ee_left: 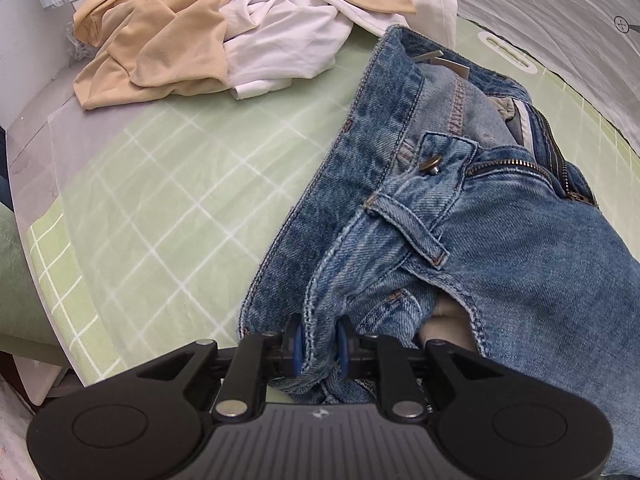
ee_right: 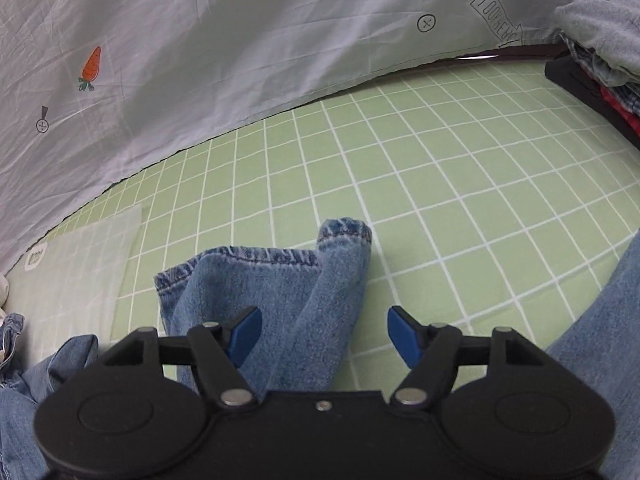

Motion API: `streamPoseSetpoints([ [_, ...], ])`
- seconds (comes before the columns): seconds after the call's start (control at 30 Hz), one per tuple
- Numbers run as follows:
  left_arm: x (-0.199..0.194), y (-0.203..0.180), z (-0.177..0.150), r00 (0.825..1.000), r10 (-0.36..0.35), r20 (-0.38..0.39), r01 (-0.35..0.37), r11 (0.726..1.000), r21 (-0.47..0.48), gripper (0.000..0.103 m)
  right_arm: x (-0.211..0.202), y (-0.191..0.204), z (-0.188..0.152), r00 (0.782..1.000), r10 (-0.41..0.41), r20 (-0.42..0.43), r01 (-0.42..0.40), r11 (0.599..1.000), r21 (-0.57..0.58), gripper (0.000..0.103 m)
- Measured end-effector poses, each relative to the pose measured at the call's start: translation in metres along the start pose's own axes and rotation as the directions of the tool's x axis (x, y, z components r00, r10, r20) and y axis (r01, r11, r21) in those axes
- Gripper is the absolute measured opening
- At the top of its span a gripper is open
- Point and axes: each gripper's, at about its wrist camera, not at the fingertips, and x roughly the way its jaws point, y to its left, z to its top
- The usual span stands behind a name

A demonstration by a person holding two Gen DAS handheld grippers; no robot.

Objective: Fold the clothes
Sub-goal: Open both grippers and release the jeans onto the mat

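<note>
Blue denim jeans point(ee_left: 500, 240) lie on the green checked cloth point(ee_left: 168, 184), waistband up, zip and brass button showing. My left gripper point(ee_left: 319, 346) is shut on a fold of the jeans' waistband near the pocket. In the right wrist view the jeans' leg hems point(ee_right: 280, 280) lie bunched on the green checked cloth point(ee_right: 440, 184). My right gripper point(ee_right: 325, 336) stands open over that leg cloth, its blue pads point(ee_right: 404, 334) apart on either side of it and not closed on it.
A heap of beige point(ee_left: 160, 40) and white point(ee_left: 280, 36) garments lies at the far left. A grey printed sheet point(ee_right: 200, 60) hangs behind. Folded clothes point(ee_right: 608, 48) are stacked on a dark tray at the far right. A translucent plastic sheet point(ee_right: 80, 280) lies left.
</note>
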Motion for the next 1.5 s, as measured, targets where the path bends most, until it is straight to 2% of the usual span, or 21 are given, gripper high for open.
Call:
streamPoseSetpoints([
  [0.03, 0.001, 0.0, 0.0, 1.0, 0.001, -0.001, -0.001, 1.0, 0.001, 0.021, 0.003, 0.0, 0.001, 1.0, 0.016, -0.007, -0.016, 1.0, -0.005, 0.052],
  [0.1, 0.001, -0.001, 0.001, 1.0, 0.006, -0.001, -0.006, 1.0, 0.005, 0.018, 0.006, 0.002, 0.007, 1.0, 0.026, -0.005, -0.026, 0.998, -0.056, 0.008],
  [0.13, 0.001, -0.002, 0.001, 1.0, 0.009, 0.0, -0.009, 1.0, 0.012, 0.017, 0.006, 0.003, 0.011, 1.0, 0.026, 0.003, -0.026, 0.996, -0.081, 0.004],
  [0.17, 0.001, -0.004, 0.001, 1.0, 0.013, 0.002, -0.013, 1.0, 0.021, 0.013, 0.004, 0.001, 0.016, 0.999, 0.027, 0.022, -0.025, 0.995, -0.094, 0.003],
  [0.27, 0.002, -0.006, 0.001, 1.0, 0.026, 0.008, -0.026, 0.999, 0.034, 0.012, -0.008, -0.01, 0.039, 0.994, 0.002, 0.107, 0.008, 0.995, -0.101, 0.003],
  [0.37, 0.002, -0.003, 0.001, 1.0, 0.026, 0.011, -0.027, 0.999, 0.024, 0.012, -0.026, -0.029, 0.069, 0.979, -0.036, 0.2, 0.054, 0.995, -0.086, 0.003],
  [0.47, 0.001, 0.001, 0.002, 1.0, 0.022, 0.01, -0.022, 1.0, 0.0, 0.012, -0.045, -0.047, 0.099, 0.943, -0.105, 0.315, 0.13, 0.99, -0.059, 0.003],
  [0.6, 0.0, 0.001, 0.001, 1.0, 0.027, 0.015, -0.027, 1.0, -0.004, 0.012, -0.06, -0.071, 0.125, 0.894, -0.186, 0.407, 0.206, 0.979, -0.005, 0.003],
  [0.67, -0.001, 0.002, 0.0, 1.0, 0.025, 0.018, -0.025, 1.0, -0.006, 0.012, -0.055, -0.083, 0.127, 0.888, -0.222, 0.403, 0.233, 0.972, 0.021, 0.003],
  [0.73, -0.004, 0.004, 0.0, 1.0, 0.009, 0.018, -0.009, 1.0, -0.02, 0.012, -0.043, -0.09, 0.121, 0.898, -0.256, 0.358, 0.26, 0.965, 0.035, 0.003],
  [0.83, -0.007, 0.009, -0.001, 1.0, -0.015, 0.019, 0.016, 0.999, -0.041, 0.012, -0.041, -0.098, 0.094, 0.911, -0.277, 0.305, 0.269, 0.961, 0.067, 0.01],
  [0.9, -0.01, 0.011, -0.002, 0.999, -0.032, 0.02, 0.033, 0.998, -0.054, 0.013, -0.042, -0.102, 0.074, 0.919, -0.286, 0.273, 0.271, 0.958, 0.091, 0.037],
  [0.93, -0.011, 0.013, -0.002, 0.999, -0.04, 0.021, 0.041, 0.997, -0.061, 0.016, -0.043, -0.105, 0.064, 0.922, -0.29, 0.256, 0.273, 0.957, 0.102, 0.044],
  [0.97, -0.012, 0.014, -0.003, 0.999, -0.048, 0.021, 0.049, 0.996, -0.068, 0.017, -0.043, -0.107, 0.054, 0.925, -0.294, 0.24, 0.275, 0.955, 0.114, 0.049],
  [1.03, -0.014, 0.017, -0.003, 0.998, -0.064, 0.023, 0.065, 0.994, -0.082, 0.018, -0.046, -0.11, 0.035, 0.931, -0.297, 0.212, 0.272, 0.952, 0.137, 0.05],
  [1.13, -0.018, 0.021, -0.004, 0.996, -0.088, 0.025, 0.09, 0.991, -0.103, 0.02, -0.062, -0.115, 0.006, 0.946, -0.259, 0.195, 0.227, 0.959, 0.171, 0.065],
  [1.17, -0.02, 0.024, -0.004, 0.994, -0.105, 0.025, 0.107, 0.987, -0.117, 0.024, -0.068, -0.116, -0.004, 0.952, -0.244, 0.187, 0.212, 0.961, 0.177, 0.069],
  [1.27, -0.028, 0.031, -0.009, 0.986, -0.16, 0.038, 0.164, 0.972, -0.166, 0.033, -0.083, -0.12, -0.033, 0.963, -0.222, 0.154, 0.188, 0.96, 0.207, 0.072],
  [1.37, -0.036, 0.035, -0.017, 0.981, -0.188, 0.049, 0.194, 0.964, -0.18, 0.039, -0.096, -0.124, -0.059, 0.965, -0.231, 0.122, 0.195, 0.948, 0.252, 0.074],
  [1.5, -0.04, 0.038, -0.028, 0.974, -0.22, 0.049, 0.225, 0.957, -0.181, 0.04, -0.111, -0.134, -0.086, 0.962, -0.26, 0.085, 0.223, 0.926, 0.304, 0.075],
])
